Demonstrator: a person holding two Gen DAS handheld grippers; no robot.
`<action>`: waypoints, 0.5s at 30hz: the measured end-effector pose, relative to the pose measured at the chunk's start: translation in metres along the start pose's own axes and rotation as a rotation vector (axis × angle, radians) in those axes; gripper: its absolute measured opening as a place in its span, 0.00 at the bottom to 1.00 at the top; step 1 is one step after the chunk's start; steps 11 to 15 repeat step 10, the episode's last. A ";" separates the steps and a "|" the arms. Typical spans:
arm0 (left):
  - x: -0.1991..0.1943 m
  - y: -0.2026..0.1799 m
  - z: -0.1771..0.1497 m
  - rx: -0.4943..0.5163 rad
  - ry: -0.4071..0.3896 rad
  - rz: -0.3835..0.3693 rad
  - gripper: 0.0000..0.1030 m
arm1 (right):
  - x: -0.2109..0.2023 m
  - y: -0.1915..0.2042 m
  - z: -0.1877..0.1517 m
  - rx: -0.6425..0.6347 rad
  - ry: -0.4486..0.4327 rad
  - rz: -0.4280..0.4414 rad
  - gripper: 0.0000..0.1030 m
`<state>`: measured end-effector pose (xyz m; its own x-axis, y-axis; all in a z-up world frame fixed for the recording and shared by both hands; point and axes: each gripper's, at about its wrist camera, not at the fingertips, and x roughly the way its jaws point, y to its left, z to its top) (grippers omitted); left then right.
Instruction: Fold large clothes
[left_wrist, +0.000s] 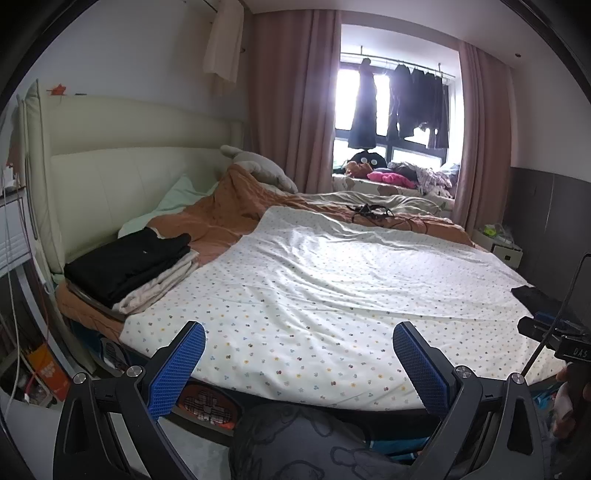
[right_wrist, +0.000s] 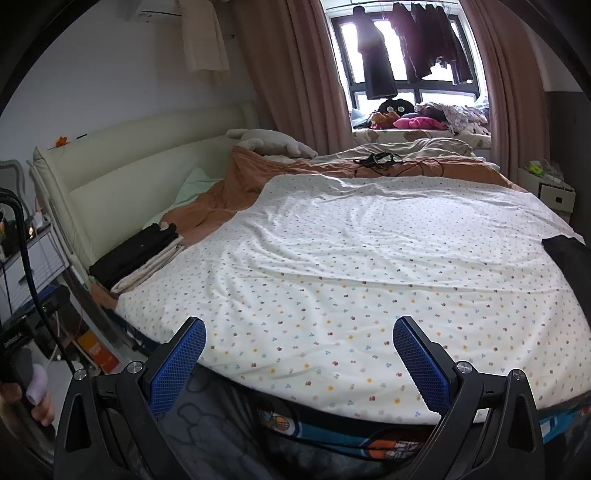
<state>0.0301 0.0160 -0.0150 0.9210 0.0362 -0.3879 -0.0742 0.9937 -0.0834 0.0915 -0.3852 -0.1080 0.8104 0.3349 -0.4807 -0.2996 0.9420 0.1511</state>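
Left claw (left_wrist: 299, 343) and right claw (right_wrist: 299, 339) — both spread wide, holding nothing — hover above the near edge of the large white cotton sheet printed with small coloured flowers (left_wrist: 332, 280), which lies spread across the bed, its near hem overhanging the mattress edge. The step in hand is probably the first grasp: each claw should pinch a near corner, well apart, and lift evenly so the cloth folds without bunching. The sheet shows shallow diagonal wrinkles. A stack of folded black and beige garments (left_wrist: 129, 266) sits beside its left edge.
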 end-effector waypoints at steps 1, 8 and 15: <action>-0.001 0.000 0.000 -0.001 -0.005 0.002 0.99 | 0.000 0.000 0.000 0.000 0.000 0.000 0.99; -0.002 0.003 0.002 -0.008 -0.009 0.001 0.99 | 0.001 0.001 -0.001 -0.002 0.008 -0.003 0.99; -0.001 0.004 0.003 -0.012 -0.009 0.001 0.99 | 0.002 0.002 -0.001 -0.004 0.007 -0.004 0.99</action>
